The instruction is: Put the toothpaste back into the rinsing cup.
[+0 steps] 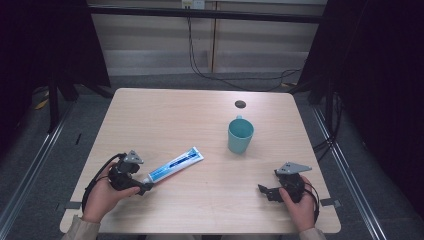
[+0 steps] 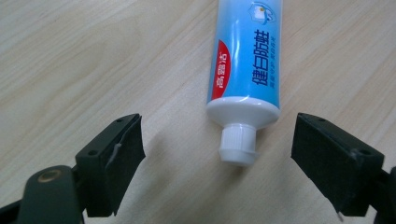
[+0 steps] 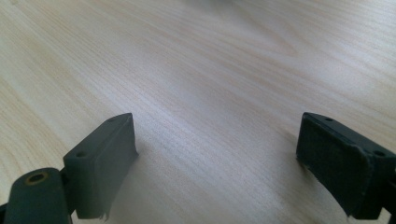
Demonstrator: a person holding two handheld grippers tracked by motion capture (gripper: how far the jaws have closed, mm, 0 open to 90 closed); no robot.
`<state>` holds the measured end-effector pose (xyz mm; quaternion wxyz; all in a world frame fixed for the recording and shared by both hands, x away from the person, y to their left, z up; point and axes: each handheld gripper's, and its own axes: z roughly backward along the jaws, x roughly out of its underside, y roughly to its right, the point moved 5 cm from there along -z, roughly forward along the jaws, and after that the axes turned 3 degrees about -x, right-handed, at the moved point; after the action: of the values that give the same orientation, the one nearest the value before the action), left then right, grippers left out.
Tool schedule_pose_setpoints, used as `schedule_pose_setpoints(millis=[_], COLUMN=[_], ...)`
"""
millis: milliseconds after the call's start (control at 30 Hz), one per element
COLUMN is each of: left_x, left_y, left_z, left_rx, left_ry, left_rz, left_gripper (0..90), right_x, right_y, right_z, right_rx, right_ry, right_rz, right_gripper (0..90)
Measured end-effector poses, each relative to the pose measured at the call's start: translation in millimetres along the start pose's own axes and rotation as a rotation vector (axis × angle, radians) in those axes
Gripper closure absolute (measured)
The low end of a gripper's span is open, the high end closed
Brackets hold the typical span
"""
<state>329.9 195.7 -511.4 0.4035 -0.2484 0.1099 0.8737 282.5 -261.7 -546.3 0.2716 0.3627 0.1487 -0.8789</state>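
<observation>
Toothpaste tube (image 2: 244, 70), far end cut off

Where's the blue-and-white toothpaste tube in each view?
High view: blue-and-white toothpaste tube lies diagonally left of centre, cap end at the open left gripper.
Left gripper view: upper centre, its white ribbed cap between the spread jaws, untouched.
Right gripper view: not in it.
Shared landmark: the light wooden table.
</observation>
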Motion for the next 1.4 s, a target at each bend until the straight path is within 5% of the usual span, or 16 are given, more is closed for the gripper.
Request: schedule_pose_setpoints(millis=[667, 1400], left_x=[-37.0, -52.7], left_y=[-1.2, -0.3], left_z=[2.3, -8.3], left_rx=[0.022, 0.029], left_ry=[-0.106, -0.167], left_rz=[-0.043, -0.064], left_gripper=[19.3, 21.7], right_x=[0.0, 0.0], right_y=[0.1, 0.1], right_z=[0.1, 0.1], right_rx=[0.003, 0.002], right_ry=[-0.001, -0.001], right_rz=[0.001, 0.001], right_gripper=[11.2, 11.2])
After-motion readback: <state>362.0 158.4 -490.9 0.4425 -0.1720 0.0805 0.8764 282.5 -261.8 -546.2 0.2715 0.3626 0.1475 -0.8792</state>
